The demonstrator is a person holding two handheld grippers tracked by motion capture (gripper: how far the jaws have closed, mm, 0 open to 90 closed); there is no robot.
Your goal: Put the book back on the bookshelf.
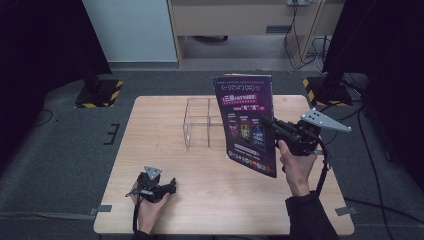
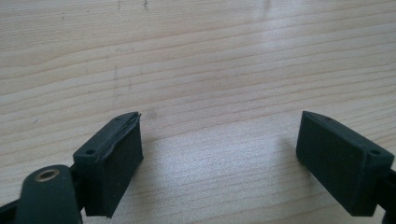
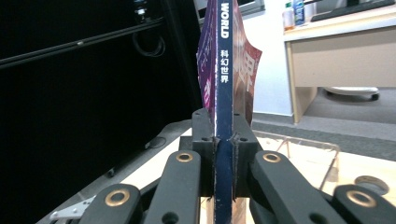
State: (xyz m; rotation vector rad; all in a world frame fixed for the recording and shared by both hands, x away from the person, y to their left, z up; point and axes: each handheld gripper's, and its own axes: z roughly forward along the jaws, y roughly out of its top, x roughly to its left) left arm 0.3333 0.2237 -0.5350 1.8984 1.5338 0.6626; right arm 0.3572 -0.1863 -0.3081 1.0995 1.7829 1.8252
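A purple magazine (image 1: 246, 122) hangs upright above the table, held by its spine edge in my right gripper (image 1: 270, 123), which is shut on it. In the right gripper view the blue spine (image 3: 224, 93) rises straight up between the two clamped jaws of that gripper (image 3: 224, 140). A clear plastic divided box (image 1: 202, 122) stands on the table just behind and left of the magazine. My left gripper (image 1: 172, 186) rests low near the table's front left, open, and its two pads (image 2: 116, 158) stand wide apart over bare wood with nothing between them.
The wooden table (image 1: 165, 145) has bare wood left of the box and along the front. Black stands with yellow-striped bases (image 1: 100, 92) sit on the floor beyond both far corners. A desk (image 1: 240, 20) and cables lie farther back.
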